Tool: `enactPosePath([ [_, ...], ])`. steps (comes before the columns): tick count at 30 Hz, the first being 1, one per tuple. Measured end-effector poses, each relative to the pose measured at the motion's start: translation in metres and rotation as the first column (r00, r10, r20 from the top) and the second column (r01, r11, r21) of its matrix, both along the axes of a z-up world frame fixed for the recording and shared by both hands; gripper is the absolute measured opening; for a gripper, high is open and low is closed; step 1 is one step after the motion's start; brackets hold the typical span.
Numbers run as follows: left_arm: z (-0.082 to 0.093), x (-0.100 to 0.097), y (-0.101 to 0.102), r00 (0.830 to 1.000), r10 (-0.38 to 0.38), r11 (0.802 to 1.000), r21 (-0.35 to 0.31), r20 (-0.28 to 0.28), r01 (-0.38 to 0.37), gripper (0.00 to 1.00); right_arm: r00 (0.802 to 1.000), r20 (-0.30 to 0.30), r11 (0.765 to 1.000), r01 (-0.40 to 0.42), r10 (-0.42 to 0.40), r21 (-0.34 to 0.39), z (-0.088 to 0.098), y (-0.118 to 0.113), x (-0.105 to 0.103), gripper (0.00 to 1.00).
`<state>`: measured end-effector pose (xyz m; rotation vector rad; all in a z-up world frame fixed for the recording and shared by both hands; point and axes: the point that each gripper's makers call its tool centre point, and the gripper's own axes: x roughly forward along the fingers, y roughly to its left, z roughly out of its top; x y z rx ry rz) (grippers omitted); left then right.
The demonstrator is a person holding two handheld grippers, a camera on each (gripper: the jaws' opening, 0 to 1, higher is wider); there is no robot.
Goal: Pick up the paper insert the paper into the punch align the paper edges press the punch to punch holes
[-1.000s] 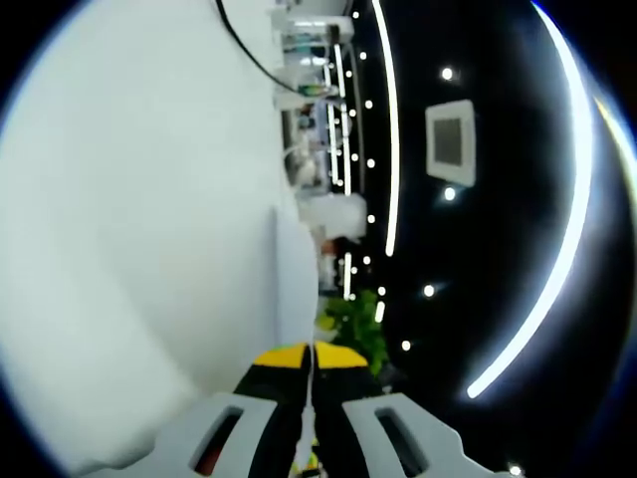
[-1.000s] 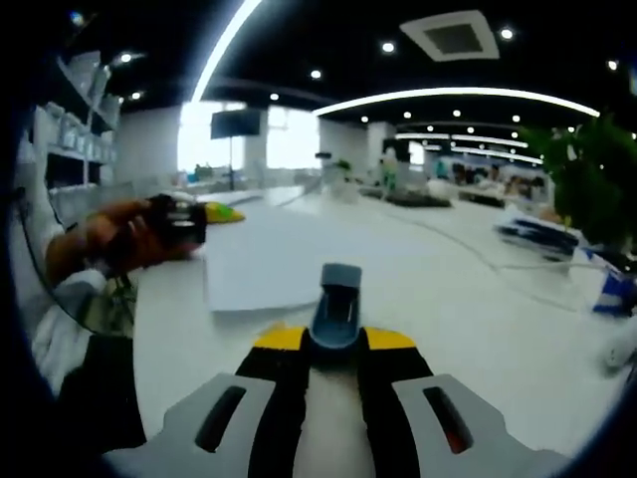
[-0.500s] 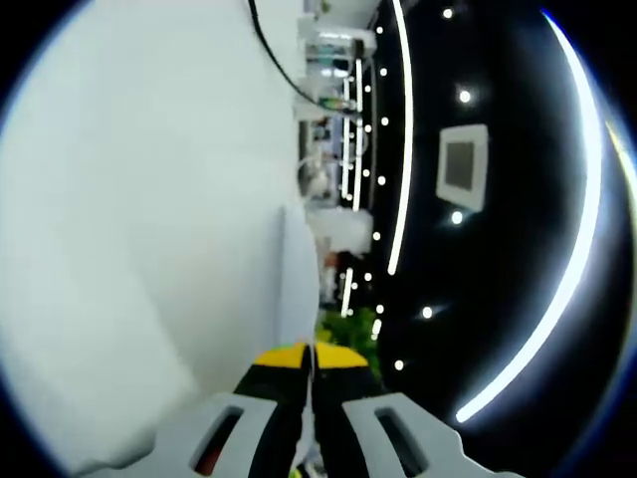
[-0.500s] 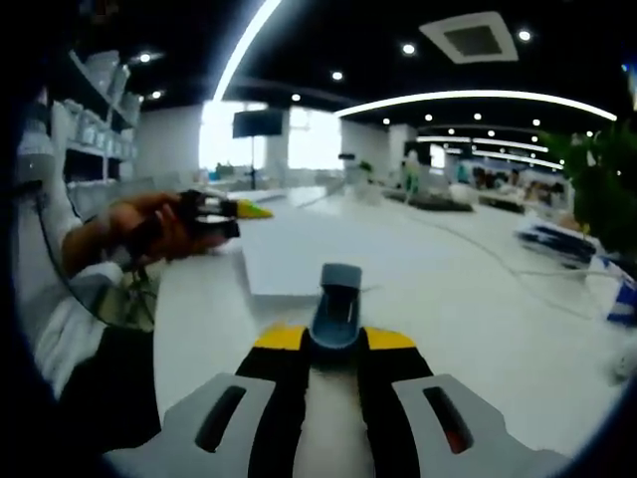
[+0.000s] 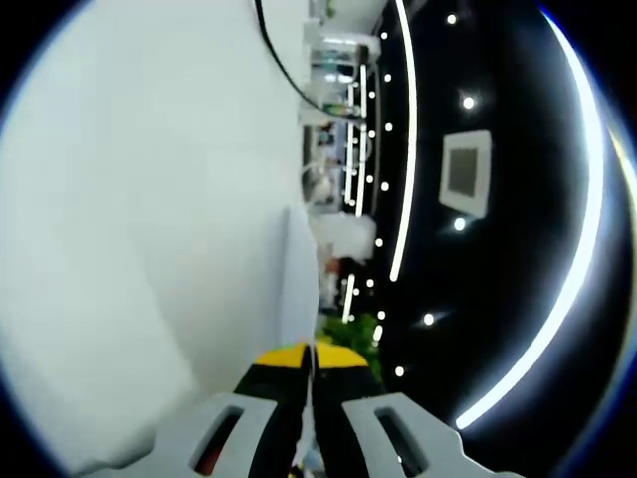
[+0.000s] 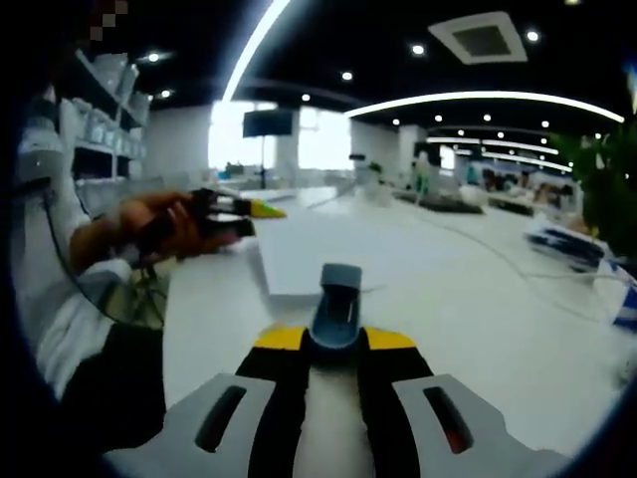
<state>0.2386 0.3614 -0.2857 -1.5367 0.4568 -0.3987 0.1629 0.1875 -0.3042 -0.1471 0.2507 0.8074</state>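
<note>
1. Listing materials first, we note a thin white paper (image 6: 318,254) sheet, flat and matte, lying on the smooth white table (image 6: 468,329); the punch (image 6: 338,309) is a grey-blue moulded piece with a rounded top, just beyond the sheet's near edge.
2. We record the right gripper (image 6: 336,344) with its yellow-tipped black jaws clamped on the punch, held level and pointing along the table.
3. We record the left gripper (image 5: 310,363) rolled sideways, its jaws pressed together on the paper's (image 5: 297,289) edge, seen edge-on.
4. In the right gripper view we see the person's hand (image 6: 149,234) holding the left gripper (image 6: 244,209) at the sheet's far left corner; the left gripper view adds a black cable (image 5: 284,65) on the table (image 5: 139,229).
</note>
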Motion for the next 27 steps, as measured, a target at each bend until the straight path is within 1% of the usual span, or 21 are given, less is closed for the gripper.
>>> enactPosePath([
  [4, 0.0005, -0.0001, 0.0008, 1.000, 0.007, 1.000, -0.006, 0.001, -0.007, 0.04, 1.000, -0.007, 1.000, -0.015, 0.015, 0.008, 0.0001, 0.0023, -0.0027, 0.22],
  [5, 0.0010, 0.0004, 0.0023, 1.000, 0.016, 1.000, -0.019, -0.002, -0.016, 0.04, 1.000, -0.008, 1.000, -0.019, 0.019, 0.008, 0.0001, 0.0030, -0.0033, 0.22],
  [7, 0.0011, 0.0004, 0.0024, 1.000, 0.015, 1.000, -0.025, -0.005, -0.015, 0.04, 1.000, -0.010, 1.000, -0.024, 0.024, 0.010, 0.0002, 0.0035, -0.0039, 0.22],
  [10, 0.0015, -0.0008, 0.0009, 1.000, 0.010, 1.000, -0.012, 0.004, -0.010, 0.04, 0.999, -0.013, 0.999, -0.030, 0.030, 0.015, 0.0004, 0.0045, -0.0051, 0.22],
  [13, 0.0015, -0.0009, 0.0011, 1.000, 0.014, 1.000, -0.012, 0.003, -0.014, 0.04, 0.999, -0.015, 0.999, -0.038, 0.038, 0.016, 0.0003, 0.0056, -0.0060, 0.22],
  [16, 0.0014, -0.0017, 0.0001, 1.000, 0.012, 1.000, 0.003, 0.010, -0.012, 0.04, 0.999, -0.016, 0.999, -0.041, 0.041, 0.017, 0.0003, 0.0064, -0.0068, 0.22],
  [21, 0.0005, -0.0040, -0.0034, 1.000, -0.003, 0.999, 0.048, 0.029, 0.001, 0.04, 0.999, -0.012, 0.999, -0.046, 0.046, 0.015, 0.0003, 0.0070, -0.0070, 0.22],
  [27, 0.0009, -0.0051, -0.0060, 0.999, -0.030, 0.998, 0.058, 0.040, 0.027, 0.04, 0.999, -0.004, 0.998, -0.055, 0.055, 0.011, 0.0002, 0.0076, -0.0071, 0.22],
])
